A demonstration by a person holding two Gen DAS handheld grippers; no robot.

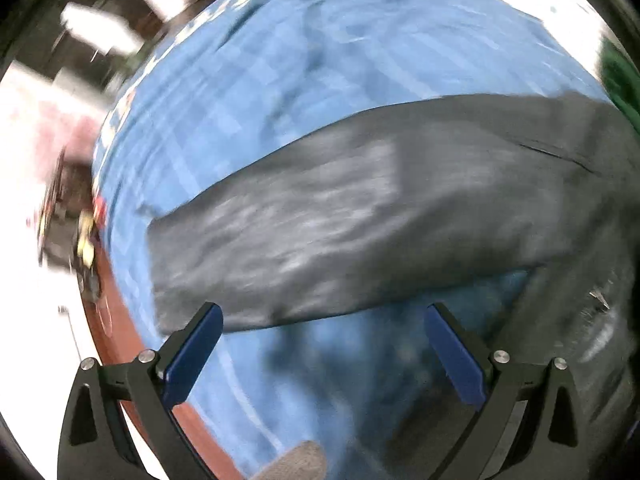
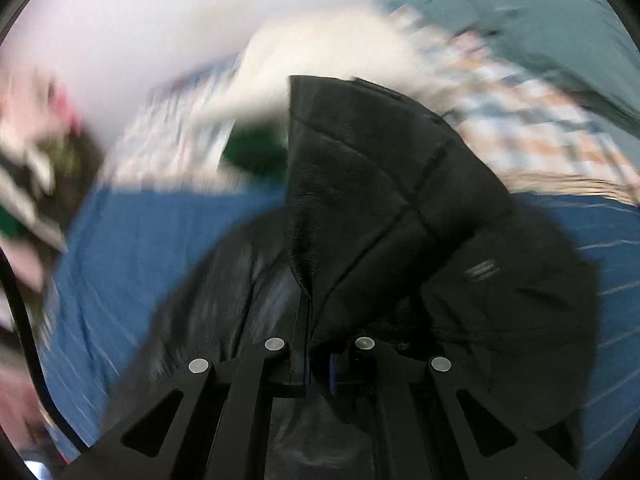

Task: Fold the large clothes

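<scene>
Blue checked bedding (image 1: pixel 280 80) is filling the left wrist view, and the dark garment (image 1: pixel 360 220) is stretching across it from lower left to upper right. Just below its near edge, the left hand-held gripper (image 1: pixel 322 320) is hanging released, while the right hand-held gripper (image 2: pixel 318 360) is pinching a garment fold.

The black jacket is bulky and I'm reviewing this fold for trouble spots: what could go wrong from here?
1. Only the right gripper is clamped on the black jacket, on a thick seamed fold; the heavy fabric could slip out.
2. The left gripper is open over the blue sheet, holding nothing, so the dark sleeve ahead may drag or bunch.
3. Both views are motion-blurred, which suggests fast movement; the fold may land crooked.
</scene>
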